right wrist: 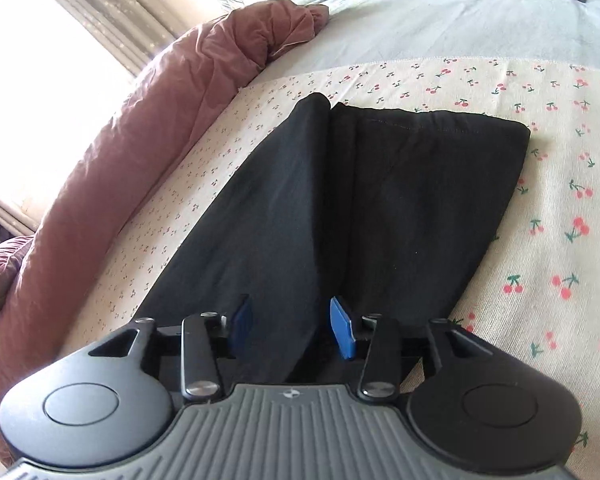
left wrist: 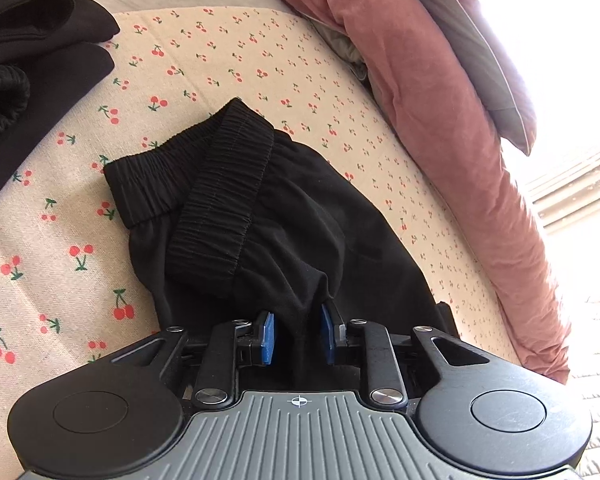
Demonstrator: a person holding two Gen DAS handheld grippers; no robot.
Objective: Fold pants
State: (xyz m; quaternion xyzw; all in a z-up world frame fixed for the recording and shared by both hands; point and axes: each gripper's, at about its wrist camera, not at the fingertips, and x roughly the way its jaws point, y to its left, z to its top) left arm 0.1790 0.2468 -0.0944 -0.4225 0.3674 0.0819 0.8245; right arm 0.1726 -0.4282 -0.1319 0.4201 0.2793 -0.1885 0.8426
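Two grippers sit at six o'clock: the left gripper (left wrist: 296, 334) pinches a bunch of the black pants (left wrist: 260, 216), the right gripper (right wrist: 292, 328) stands parted over the legs, pads clear. Farther off, at twelve o'clock on the cherry-print sheet (left wrist: 204, 52), waistband (left wrist: 220, 184) and leg ends (right wrist: 420, 120) lie apart, so I judge only the lengthwise fold done.

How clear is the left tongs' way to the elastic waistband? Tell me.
Probably clear. The left tongs hold a bunch of the black pants' fabric, and the elastic waistband lies just ahead on the cherry-print sheet with nothing between. They would have to let go first.
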